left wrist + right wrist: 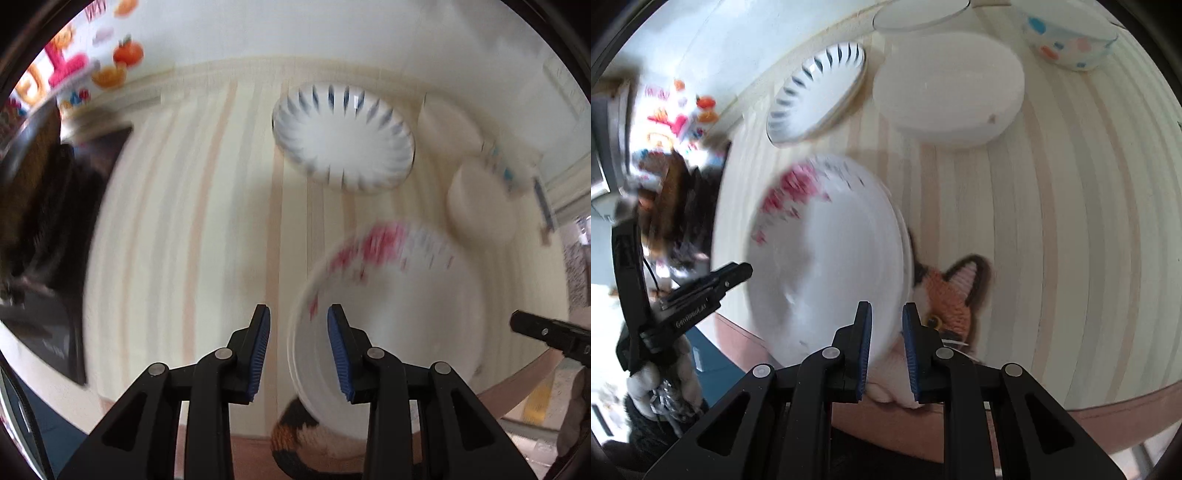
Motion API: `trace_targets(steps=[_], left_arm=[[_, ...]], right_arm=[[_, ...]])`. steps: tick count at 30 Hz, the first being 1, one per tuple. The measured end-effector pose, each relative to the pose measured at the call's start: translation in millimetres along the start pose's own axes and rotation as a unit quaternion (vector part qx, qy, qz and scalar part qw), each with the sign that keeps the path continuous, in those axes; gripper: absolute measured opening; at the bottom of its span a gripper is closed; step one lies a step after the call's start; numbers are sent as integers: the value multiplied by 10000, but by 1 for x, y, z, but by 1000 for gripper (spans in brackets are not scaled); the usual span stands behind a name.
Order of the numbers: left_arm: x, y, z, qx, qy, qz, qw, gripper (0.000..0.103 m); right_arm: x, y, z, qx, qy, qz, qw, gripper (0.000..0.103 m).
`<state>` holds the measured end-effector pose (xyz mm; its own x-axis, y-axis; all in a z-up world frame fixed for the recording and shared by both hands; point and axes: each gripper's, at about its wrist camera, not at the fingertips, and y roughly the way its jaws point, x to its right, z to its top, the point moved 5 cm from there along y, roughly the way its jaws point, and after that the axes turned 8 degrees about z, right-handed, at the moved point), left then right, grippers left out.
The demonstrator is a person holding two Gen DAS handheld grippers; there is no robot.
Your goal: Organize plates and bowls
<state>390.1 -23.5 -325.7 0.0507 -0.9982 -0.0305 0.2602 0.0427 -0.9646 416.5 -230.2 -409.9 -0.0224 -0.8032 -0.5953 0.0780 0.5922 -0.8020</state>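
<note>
Both views are bright, lit by soft, even daylight that washes the pale striped surface [221, 221] almost to cream. Fisheye distortion bends the stripes into arcs and rings each frame with a black border. Motion blur smears the left wrist view heavily: the floral plate [388, 295] and the blue-dashed plate [343, 136] streak. The right wrist view is sharper at the far side, blurred on the left. Both pairs of tongs stay crisp. Shadows are faint and soft-edged.
</note>
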Motion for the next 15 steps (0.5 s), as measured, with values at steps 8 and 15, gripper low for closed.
trace_targets(steps=[8,15], left_arm=[[-23,29,114,-353,65,-155,9992,30],[-29,107,168,-1007,204,-216,9945,30]], right_arm=[[-55,-24,89,485,161,97,9986,31],[-60,14,186,497,259,-511,9971,31]])
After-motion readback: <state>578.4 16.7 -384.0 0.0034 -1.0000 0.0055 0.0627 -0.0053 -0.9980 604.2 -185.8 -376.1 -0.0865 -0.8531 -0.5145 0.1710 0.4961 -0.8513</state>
